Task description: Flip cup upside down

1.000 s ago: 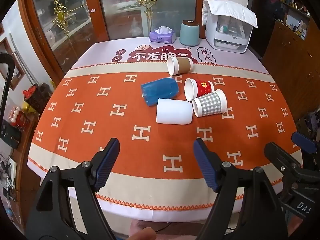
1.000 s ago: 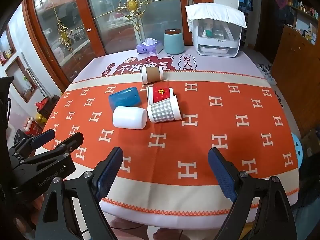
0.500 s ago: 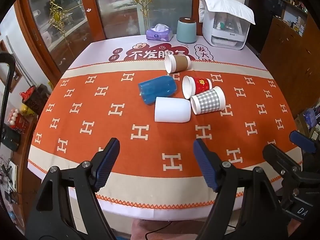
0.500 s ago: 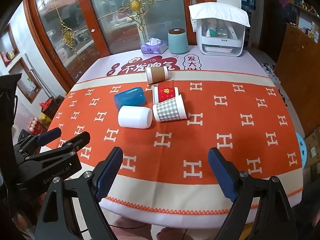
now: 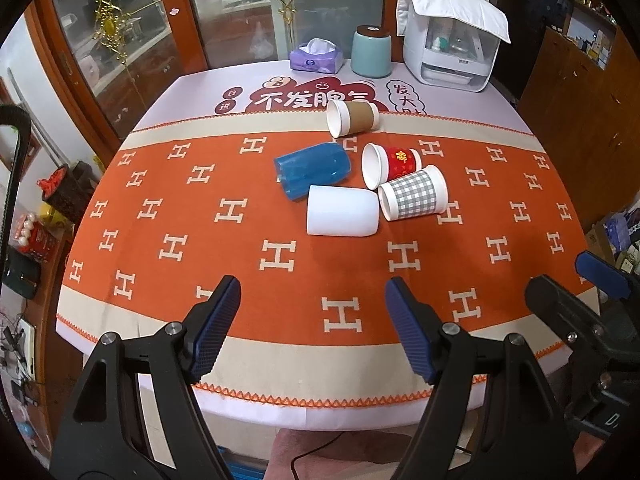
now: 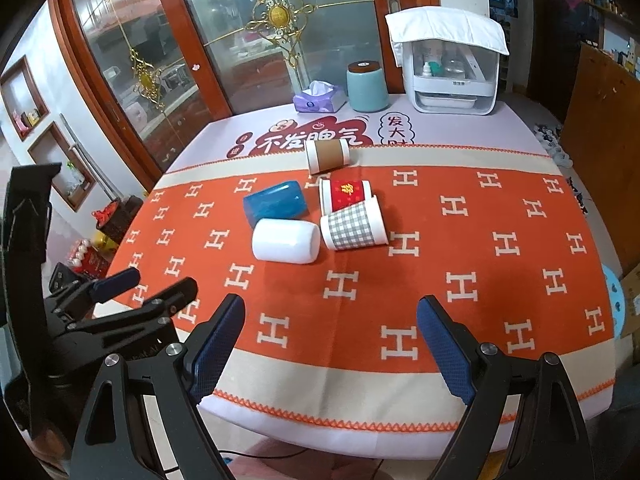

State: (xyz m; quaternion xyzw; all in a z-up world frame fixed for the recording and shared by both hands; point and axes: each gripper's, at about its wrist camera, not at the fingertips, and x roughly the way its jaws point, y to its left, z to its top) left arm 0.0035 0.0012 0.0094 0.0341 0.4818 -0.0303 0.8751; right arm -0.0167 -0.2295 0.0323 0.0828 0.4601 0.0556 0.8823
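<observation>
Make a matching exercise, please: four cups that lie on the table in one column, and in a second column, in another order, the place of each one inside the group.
Cups:
1. brown cup
2. blue cup
3. white cup
4. checked cup

Places:
a. nearest the camera, in front of the blue one
b. farthest back, at the edge of the orange cloth
c. right side of the group, just in front of the red cup
d. left side of the group, behind the white one

Pairs: 1-b, 2-d, 3-a, 4-c
</observation>
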